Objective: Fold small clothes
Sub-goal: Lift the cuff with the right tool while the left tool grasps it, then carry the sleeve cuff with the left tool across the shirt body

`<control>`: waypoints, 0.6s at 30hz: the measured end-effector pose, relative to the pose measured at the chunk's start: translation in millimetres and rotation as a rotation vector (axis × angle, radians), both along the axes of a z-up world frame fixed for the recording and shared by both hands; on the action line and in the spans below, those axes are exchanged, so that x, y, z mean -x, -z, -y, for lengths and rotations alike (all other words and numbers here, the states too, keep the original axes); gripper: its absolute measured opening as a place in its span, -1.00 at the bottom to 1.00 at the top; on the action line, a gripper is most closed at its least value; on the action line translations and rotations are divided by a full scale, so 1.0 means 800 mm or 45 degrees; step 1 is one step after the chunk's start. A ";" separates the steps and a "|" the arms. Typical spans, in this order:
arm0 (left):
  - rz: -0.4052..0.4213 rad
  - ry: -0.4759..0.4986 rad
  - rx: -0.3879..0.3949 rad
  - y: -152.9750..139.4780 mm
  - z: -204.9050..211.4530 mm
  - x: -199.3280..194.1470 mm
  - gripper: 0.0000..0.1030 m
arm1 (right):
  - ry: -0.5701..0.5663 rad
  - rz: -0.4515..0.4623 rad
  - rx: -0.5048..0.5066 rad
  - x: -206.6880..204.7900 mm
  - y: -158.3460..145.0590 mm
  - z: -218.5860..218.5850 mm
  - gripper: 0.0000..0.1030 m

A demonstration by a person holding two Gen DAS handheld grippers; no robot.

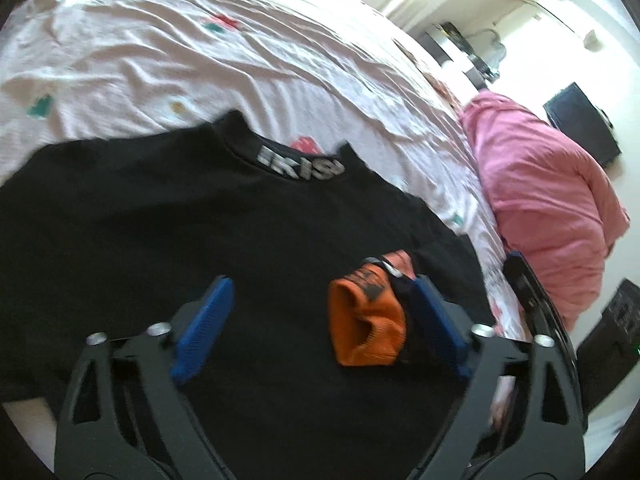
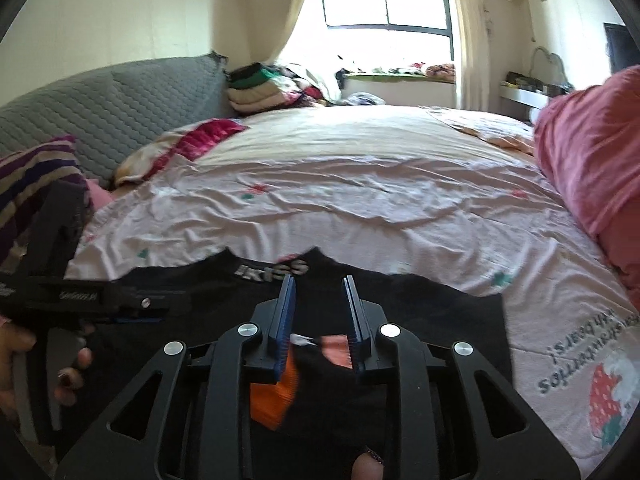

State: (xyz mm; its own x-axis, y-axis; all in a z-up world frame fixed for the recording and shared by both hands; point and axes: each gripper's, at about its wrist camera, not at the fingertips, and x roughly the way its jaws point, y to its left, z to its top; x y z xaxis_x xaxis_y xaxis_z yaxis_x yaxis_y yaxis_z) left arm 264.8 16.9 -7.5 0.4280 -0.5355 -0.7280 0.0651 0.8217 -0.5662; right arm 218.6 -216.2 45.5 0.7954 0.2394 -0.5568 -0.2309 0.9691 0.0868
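Note:
A black T-shirt (image 1: 160, 220) (image 2: 440, 308) lies spread flat on the bed, its lettered collar (image 1: 302, 164) (image 2: 276, 269) pointing away from me. On it rests a small orange and black garment (image 1: 368, 320) (image 2: 272, 396), bunched up. My left gripper (image 1: 322, 280) is open wide over the shirt, and the orange garment lies just inside its right pad (image 1: 436, 320). My right gripper (image 2: 319, 278) has a narrow gap between its blue pads. The orange garment lies loose below them. The other gripper shows at the edge of each view, the right gripper (image 1: 528, 292) and the left gripper (image 2: 80, 300).
The bed is covered by a wrinkled pale pink sheet (image 2: 360, 200) with small prints. A pink bundle of cloth (image 1: 540, 200) (image 2: 592, 152) lies at the right. A grey quilted headboard (image 2: 120, 112), striped pillows (image 2: 36, 184) and stacked clothes (image 2: 260, 88) are at the far left. A hand (image 2: 24, 360) holds the left gripper.

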 end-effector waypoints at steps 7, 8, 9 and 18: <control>-0.085 0.100 0.028 0.036 0.047 -0.006 0.07 | 0.095 -0.076 -0.001 -0.002 0.018 0.039 -0.33; -0.101 0.098 0.021 0.043 0.052 -0.007 0.07 | 0.103 -0.081 -0.005 -0.002 0.019 0.043 -0.32; -0.108 0.099 0.020 0.047 0.054 -0.008 0.07 | 0.111 -0.083 -0.007 -0.001 0.019 0.045 -0.31; -0.019 0.089 0.040 0.049 0.066 -0.013 -0.96 | 0.227 -0.119 -0.015 0.002 0.024 0.090 -0.30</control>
State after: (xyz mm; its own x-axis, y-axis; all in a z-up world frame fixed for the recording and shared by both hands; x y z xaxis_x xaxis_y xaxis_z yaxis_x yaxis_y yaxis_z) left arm 274.8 -35.6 -46.3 0.3780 -0.5866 -0.7163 0.1131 0.7971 -0.5931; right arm 217.1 -288.0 26.0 0.7707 0.1062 -0.6283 -0.0459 0.9927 0.1114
